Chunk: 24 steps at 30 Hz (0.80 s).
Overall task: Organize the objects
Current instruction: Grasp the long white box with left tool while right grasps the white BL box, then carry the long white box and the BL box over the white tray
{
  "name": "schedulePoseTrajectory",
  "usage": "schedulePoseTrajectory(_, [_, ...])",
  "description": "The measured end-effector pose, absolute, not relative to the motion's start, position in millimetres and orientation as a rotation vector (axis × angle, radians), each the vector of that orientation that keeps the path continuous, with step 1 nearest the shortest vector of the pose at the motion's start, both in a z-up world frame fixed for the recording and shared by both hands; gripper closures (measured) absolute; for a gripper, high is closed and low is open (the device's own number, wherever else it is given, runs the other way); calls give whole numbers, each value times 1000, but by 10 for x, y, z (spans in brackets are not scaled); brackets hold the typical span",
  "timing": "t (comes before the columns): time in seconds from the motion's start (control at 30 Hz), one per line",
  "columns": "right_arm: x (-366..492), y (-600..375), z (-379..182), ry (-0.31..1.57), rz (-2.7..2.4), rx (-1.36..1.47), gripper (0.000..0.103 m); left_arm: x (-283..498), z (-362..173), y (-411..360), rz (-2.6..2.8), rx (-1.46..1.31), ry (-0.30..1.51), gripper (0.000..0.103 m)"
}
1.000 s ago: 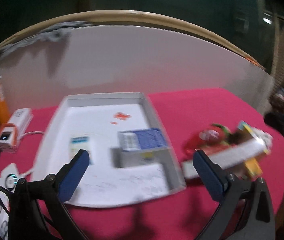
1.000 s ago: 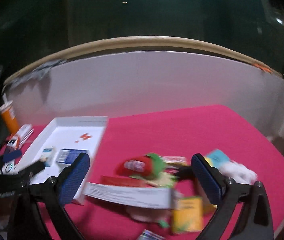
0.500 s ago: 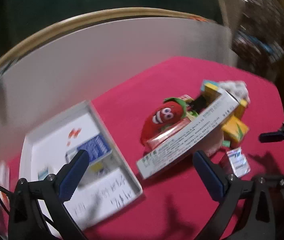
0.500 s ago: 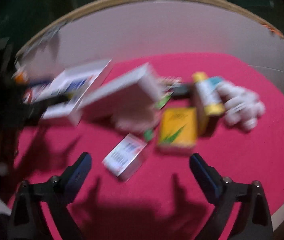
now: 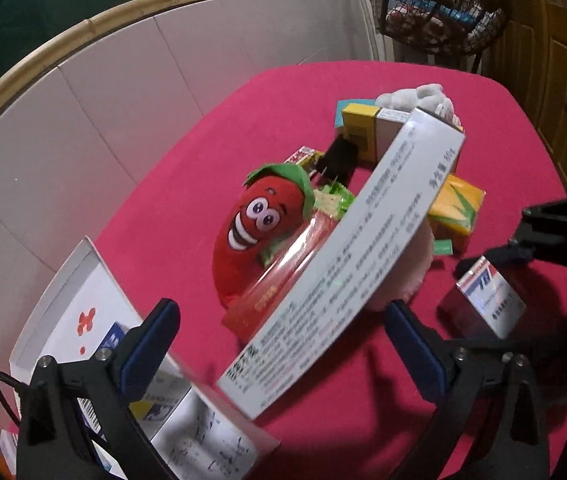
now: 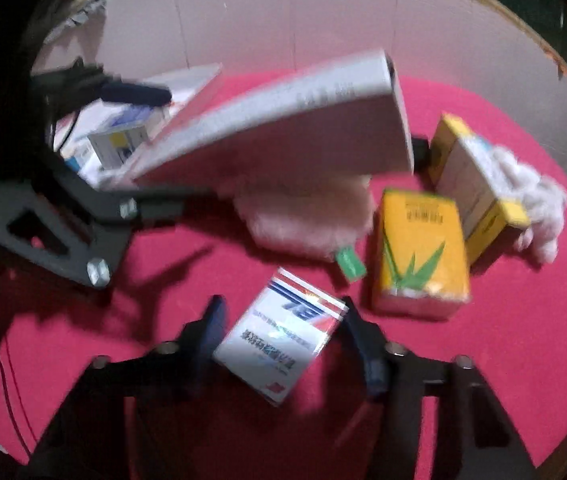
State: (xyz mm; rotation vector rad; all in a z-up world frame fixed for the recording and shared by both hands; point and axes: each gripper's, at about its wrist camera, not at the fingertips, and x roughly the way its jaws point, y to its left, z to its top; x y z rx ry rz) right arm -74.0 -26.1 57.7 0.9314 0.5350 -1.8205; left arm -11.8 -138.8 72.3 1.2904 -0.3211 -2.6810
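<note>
In the left wrist view, the left gripper is hanging at the bottom of the frame with its blue fingers spread wide apart, gripping nothing. A long white printed box is running diagonally across the middle of the frame, its near end lying between the fingers, though whether they touch it cannot be told. A red plush chili with a smiling face is lying just left of it on the pink tablecloth. A white tray holding small boxes is sitting at lower left.

In the right wrist view, the right gripper is straddling a small white medicine box with red and blue stripes in the lower centre, its fingers partly apart and close on either side; the blur is hiding any contact. A yellow box with green leaves is lying at right of centre.
</note>
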Motion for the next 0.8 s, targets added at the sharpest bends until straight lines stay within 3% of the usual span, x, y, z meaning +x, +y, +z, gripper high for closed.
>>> schedulePoseTrajectory(0.33, [-1088,199,586,384,-1813,996,47,-286,717,-1151,-2732,1306,-358,47])
schedulePoseTrajectory(0.37, [-1111,227,587,372,-1814,1000,47,-260,723,-1135,-2748,1312,-340,65])
schedulePoseTrajectory(0.43, [-1150,288,590,346,-1810,1004,47,-237,749,-1130,-2751,1308,-283,76])
schedulePoseTrajectory(0.8, [-1290,546,777,194,-1858,955,47,135,1009,-982,-2645,1070,23,76])
